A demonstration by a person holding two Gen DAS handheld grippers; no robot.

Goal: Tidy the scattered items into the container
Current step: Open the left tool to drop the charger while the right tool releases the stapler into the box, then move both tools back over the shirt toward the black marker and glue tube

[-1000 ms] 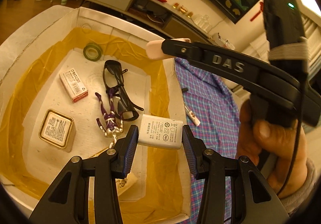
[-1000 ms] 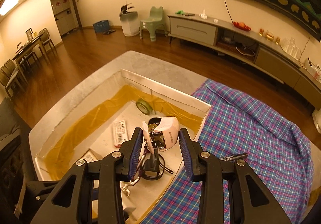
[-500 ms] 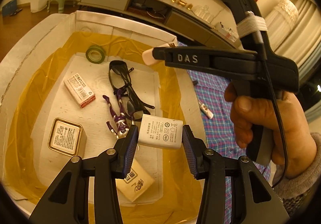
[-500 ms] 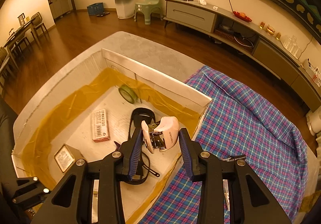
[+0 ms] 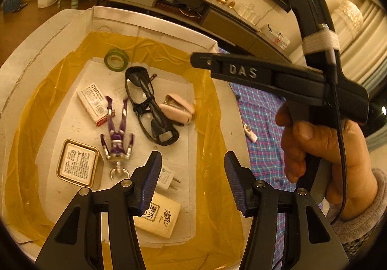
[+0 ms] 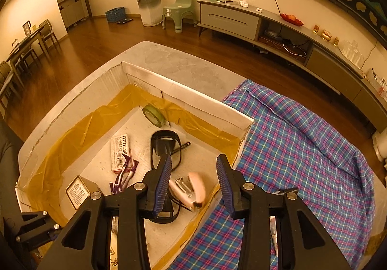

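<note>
The white box (image 5: 154, 28) lined with yellow film holds several items. My left gripper (image 5: 192, 181) is open and empty above the box's near end. The white charger (image 5: 167, 179) lies on the box floor just below its left finger. My right gripper (image 6: 193, 183) is open and empty above the box. The pink stapler (image 6: 191, 189) lies below it beside the black glasses (image 6: 164, 146), blurred in the right wrist view. In the left wrist view the stapler (image 5: 177, 109) rests against the glasses (image 5: 151, 105). The right gripper's body (image 5: 278, 81) crosses that view.
In the box lie a green tape roll (image 5: 116, 59), a staple box (image 5: 93, 103), a purple figure (image 5: 118, 134), a gold tin (image 5: 77, 166) and a cream packet (image 5: 159, 218). A plaid cloth (image 6: 302, 149) covers the table to the right, with a marker (image 6: 285, 191) and a small tube (image 5: 249, 131).
Both grippers opened. The charger dropped from the left gripper onto the box floor. The stapler dropped from the right gripper and landed beside the glasses.
</note>
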